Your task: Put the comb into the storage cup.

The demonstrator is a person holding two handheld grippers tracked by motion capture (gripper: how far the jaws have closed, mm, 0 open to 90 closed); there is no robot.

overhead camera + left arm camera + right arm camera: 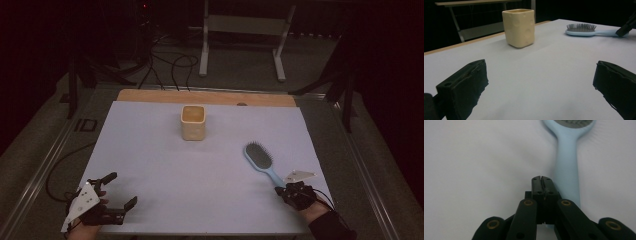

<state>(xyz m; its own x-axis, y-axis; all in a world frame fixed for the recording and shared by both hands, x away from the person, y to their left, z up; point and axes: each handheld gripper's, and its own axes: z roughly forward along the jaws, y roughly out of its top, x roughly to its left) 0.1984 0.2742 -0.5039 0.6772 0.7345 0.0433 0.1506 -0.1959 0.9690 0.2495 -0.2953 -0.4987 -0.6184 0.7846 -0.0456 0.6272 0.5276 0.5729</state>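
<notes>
A light-blue hairbrush (259,156) lies bristles-up on the white sheet at the right, its handle pointing toward me. My right gripper (279,188) is at the end of that handle. In the right gripper view its jaws (541,180) are pressed together with nothing between them, and the brush handle (567,165) runs just to their right and under them. A cream square cup (193,122) stands upright at the middle back. My left gripper (122,189) rests at the near left, jaws wide open and empty, facing the cup (519,27) and the brush (581,30).
The white sheet (175,165) covers the table, with a wooden strip (200,96) showing at the far edge. Beyond the table stand a white metal frame (240,30) and loose cables (170,65) on the floor. The surroundings are dark.
</notes>
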